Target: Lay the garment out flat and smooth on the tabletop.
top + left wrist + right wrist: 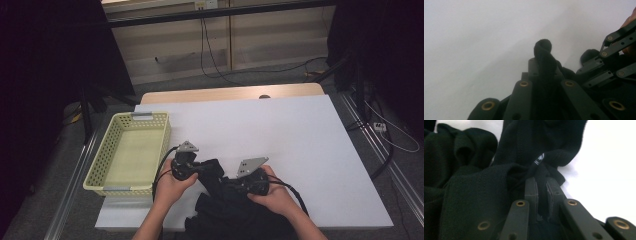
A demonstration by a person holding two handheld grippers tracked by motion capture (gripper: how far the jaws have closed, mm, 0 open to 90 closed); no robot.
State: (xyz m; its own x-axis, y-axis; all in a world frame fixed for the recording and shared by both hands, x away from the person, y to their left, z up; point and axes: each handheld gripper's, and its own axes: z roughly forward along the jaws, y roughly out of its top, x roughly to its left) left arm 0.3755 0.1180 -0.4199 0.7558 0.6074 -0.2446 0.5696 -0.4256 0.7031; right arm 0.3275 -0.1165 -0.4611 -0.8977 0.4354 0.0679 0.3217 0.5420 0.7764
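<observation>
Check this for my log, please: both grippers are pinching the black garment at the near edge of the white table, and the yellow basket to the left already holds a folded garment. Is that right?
Not quite. The yellow basket is empty, as the high view shows. The rest stands: the left gripper and the right gripper each pinch a fold of the black garment at the near edge of the white table.

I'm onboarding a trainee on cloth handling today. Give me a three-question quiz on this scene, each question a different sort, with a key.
1. True or false: the left gripper is shut on the black garment.
2. Which side of the garment is the yellow basket on? A) the person's left B) the person's right C) under it
3. Fill in: beside the right gripper, a small ____ tag is sewn on the cloth.

Key: 1 true; 2 A; 3 white.
</observation>
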